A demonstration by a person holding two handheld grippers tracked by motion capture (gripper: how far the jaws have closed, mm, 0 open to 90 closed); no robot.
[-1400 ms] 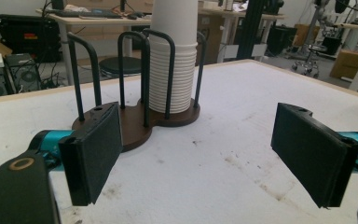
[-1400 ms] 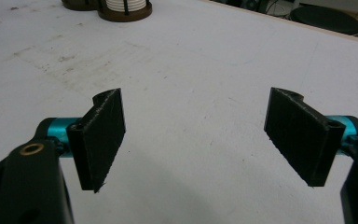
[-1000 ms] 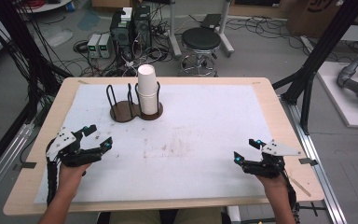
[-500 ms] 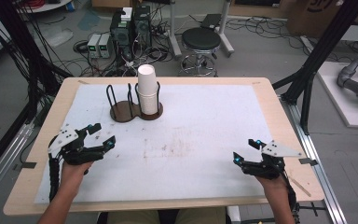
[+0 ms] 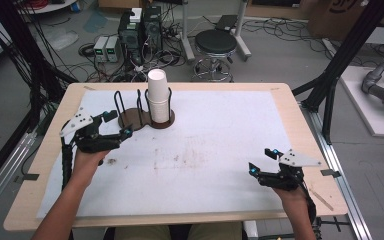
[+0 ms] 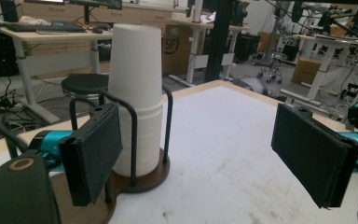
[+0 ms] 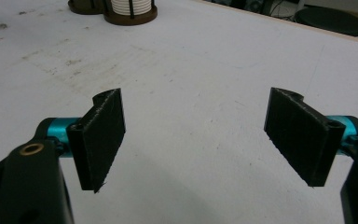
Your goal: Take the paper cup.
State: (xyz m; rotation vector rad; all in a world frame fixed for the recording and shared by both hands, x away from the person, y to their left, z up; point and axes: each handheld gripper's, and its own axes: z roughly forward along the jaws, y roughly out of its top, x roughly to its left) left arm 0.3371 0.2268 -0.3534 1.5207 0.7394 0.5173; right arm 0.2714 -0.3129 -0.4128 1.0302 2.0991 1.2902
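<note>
The upright stack of white paper cups (image 5: 158, 95) stands up-right of the wide, empty left gripper (image 5: 115, 125), far nearer than the wide, empty right gripper (image 5: 262, 160).

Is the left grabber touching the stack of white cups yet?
Apart. In the left gripper view, the stack of white cups stands beyond the open fingers, with nothing between them. The high view shows table between the left gripper and the cups.

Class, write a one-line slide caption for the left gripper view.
Open left tongs face a stack of white paper cups standing in a wire holder on the table.
</note>
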